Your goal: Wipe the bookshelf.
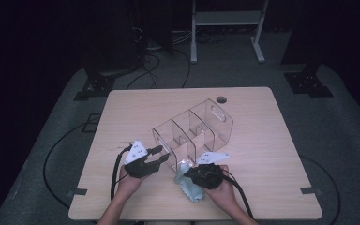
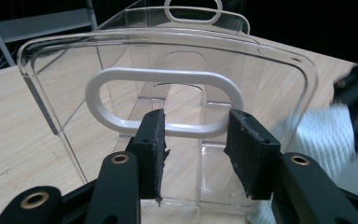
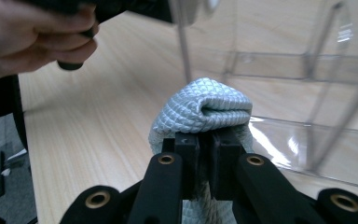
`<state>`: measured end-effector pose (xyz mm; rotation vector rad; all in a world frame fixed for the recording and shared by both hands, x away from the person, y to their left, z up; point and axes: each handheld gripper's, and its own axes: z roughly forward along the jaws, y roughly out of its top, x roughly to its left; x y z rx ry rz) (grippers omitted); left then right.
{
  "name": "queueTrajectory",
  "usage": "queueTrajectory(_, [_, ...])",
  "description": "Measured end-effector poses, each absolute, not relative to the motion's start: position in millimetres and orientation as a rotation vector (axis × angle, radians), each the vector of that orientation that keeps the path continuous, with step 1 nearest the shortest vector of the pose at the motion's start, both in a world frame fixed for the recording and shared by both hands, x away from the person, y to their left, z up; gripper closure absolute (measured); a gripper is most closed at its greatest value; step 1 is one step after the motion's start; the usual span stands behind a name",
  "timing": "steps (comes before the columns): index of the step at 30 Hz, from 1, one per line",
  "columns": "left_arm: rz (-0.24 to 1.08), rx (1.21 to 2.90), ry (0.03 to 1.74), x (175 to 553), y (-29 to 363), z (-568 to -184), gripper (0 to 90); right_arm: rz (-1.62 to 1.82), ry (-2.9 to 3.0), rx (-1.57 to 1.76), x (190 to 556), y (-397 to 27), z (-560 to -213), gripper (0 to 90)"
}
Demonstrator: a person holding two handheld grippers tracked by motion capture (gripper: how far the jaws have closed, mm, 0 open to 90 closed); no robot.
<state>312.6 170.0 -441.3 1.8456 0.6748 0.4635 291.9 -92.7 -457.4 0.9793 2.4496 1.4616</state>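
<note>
High view showed a clear plastic organizer (image 1: 194, 136) standing on the wooden bench (image 1: 262, 140), its divided compartments running away from the person. The left gripper (image 1: 161, 157) sat at the near end wall. In the left gripper view its pads (image 2: 151, 149) stood apart in front of the wall, below the white-rimmed handle slot (image 2: 163, 102), and whether they gripped or merely braced the wall could not be told. The right gripper (image 3: 204, 154) was clamped tight on a folded pale blue cloth (image 3: 205, 109), which it held just beside the organizer's near corner, low over the bench.

The work in hand looked like wiping the organizer with the cloth. To do it well, the left gripper would need to keep the light, slippery box from sliding, while the right gripper pressed the folded pad flat against the wall and stroked evenly. Too much push could tip or skate the organizer; too shallow a grip could let the cloth unfold.
</note>
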Motion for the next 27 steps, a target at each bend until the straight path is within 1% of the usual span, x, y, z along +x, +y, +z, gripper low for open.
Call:
queueTrajectory(7, [0.434, 1.836, 0.644, 302, 168, -437, 51.5, 1.458, 2.377, 1.032, 298, -123, -447, 83.3])
queueTrajectory(8, [0.434, 1.836, 0.644, 302, 168, -437, 49.6, 1.458, 2.377, 1.032, 298, -123, -447, 83.3])
queueTrajectory(9, [0.428, 1.838, 0.638, 301, 167, -437, 49.6, 1.456, 2.355, 1.047, 300, -133, -445, 83.3])
queueTrajectory(15, [0.404, 1.854, 0.607, 296, 157, -437, 42.3, 1.445, 2.293, 1.094, 302, -159, -440, 83.3])
queueTrajectory(19, [0.416, 1.859, 0.622, 295, 152, -436, 37.2, 1.431, 2.267, 1.116, 302, -172, -439, 83.2])
queueTrajectory(22, [0.446, 1.864, 0.648, 295, 145, -435, 28.8, 1.423, 2.247, 1.135, 304, -180, -439, 83.1])
queueTrajectory(23, [0.458, 1.867, 0.652, 295, 143, -435, 27.6, 1.424, 2.241, 1.147, 304, -183, -439, 83.1])
queueTrajectory(26, [0.468, 1.869, 0.667, 296, 136, -435, 28.4, 1.417, 2.223, 1.158, 306, -190, -439, 83.1])
queueTrajectory(27, [0.47, 1.873, 0.67, 296, 135, -435, 30.4, 1.415, 2.218, 1.17, 306, -193, -439, 83.2])
